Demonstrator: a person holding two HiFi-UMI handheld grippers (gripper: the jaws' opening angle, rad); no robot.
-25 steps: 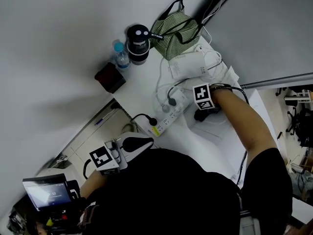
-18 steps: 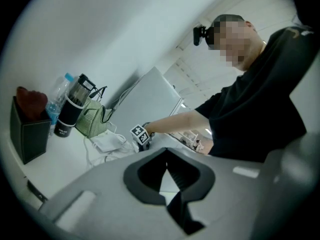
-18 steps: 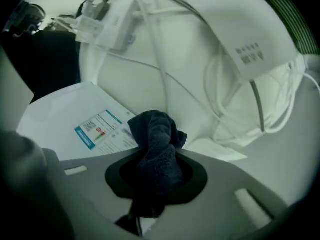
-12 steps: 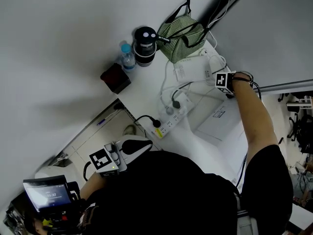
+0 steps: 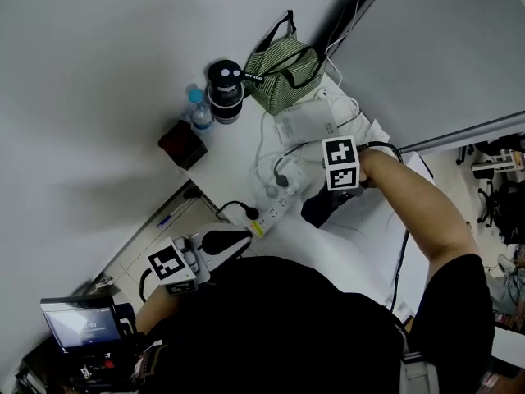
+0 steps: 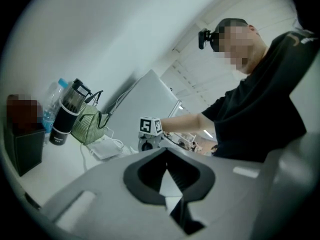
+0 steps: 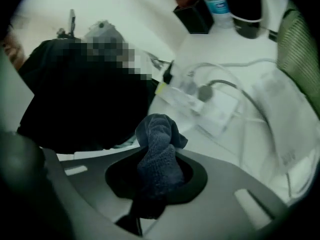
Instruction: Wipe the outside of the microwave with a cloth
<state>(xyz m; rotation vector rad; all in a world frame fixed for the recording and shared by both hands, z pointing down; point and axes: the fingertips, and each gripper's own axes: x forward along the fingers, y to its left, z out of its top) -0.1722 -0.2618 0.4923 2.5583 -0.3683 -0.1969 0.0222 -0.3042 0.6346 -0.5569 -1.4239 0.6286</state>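
A dark blue-grey cloth (image 7: 159,154) hangs bunched from my right gripper (image 7: 155,181), which is shut on it. In the head view that gripper (image 5: 321,206) holds the cloth (image 5: 315,213) against the white surface (image 5: 361,245), just right of a power strip. My left gripper (image 5: 234,238) hovers low at the surface's near left edge, shut and holding nothing. The left gripper view shows its jaws (image 6: 167,184) together, aimed across at the right gripper's marker cube (image 6: 149,126). I cannot pick out a microwave for certain.
At the far end stand a green striped bag (image 5: 283,64), a black tumbler (image 5: 224,89), a water bottle (image 5: 199,113) and a dark red box (image 5: 182,144). A power strip (image 5: 275,203) with white cables lies mid-surface. A grey panel (image 5: 435,48) rises at right. A small screen (image 5: 78,322) sits bottom left.
Half a second ago the right gripper was reaching out near the bag; it has swept back toward me with the cloth, to beside the power strip. The left gripper has stayed put.
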